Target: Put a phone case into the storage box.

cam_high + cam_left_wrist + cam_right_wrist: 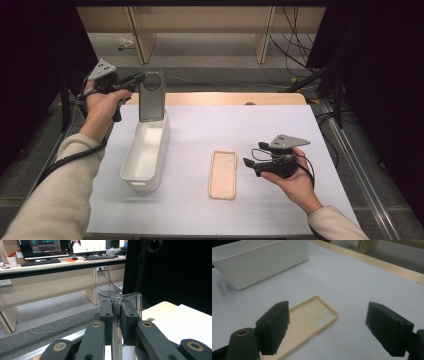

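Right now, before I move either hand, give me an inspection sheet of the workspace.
Surface: white table, wooden far edge.
Job's things: clear phone case held upright above white bin; beige phone case flat, inside up, right of the bin.
Clutter: nothing seen.
Grippers: left gripper shut on the clear case; right gripper open, near the beige case.
Cables: one trailing from each gripper; more on the floor.
Surroundings: desks, monitors, black curtains.
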Action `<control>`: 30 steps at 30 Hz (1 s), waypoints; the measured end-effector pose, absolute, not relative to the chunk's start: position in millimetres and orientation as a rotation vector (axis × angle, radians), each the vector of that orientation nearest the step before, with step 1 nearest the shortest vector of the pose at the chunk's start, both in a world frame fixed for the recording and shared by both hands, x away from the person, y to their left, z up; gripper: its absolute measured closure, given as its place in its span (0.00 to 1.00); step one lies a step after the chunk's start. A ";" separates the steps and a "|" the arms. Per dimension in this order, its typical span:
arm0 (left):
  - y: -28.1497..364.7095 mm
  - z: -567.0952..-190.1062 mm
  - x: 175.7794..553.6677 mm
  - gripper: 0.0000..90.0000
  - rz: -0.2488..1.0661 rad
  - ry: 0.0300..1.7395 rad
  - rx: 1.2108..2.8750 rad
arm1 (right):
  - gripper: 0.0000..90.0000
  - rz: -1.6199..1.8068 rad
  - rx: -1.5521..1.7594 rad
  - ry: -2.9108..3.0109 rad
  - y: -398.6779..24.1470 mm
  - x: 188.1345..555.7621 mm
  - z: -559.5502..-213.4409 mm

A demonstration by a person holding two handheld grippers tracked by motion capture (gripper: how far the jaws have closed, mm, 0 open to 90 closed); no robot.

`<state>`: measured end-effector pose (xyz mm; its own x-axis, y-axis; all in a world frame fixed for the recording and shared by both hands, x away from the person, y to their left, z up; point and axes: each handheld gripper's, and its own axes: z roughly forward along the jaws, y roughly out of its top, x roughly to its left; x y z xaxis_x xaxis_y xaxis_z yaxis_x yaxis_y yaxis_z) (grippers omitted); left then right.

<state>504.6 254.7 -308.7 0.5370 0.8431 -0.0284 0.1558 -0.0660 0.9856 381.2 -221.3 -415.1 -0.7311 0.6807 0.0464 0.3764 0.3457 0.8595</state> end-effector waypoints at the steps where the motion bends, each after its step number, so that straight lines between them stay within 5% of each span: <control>1: 255.4 -308.8 505.1 0.91 0.707 0.883 1.560 | 0.22 1.336 0.939 2.294 -221.4 381.2 -415.0; 30: 262.9 -327.1 516.5 0.90 0.686 0.896 1.554 | 0.22 1.341 0.943 2.294 -221.6 381.6 -415.3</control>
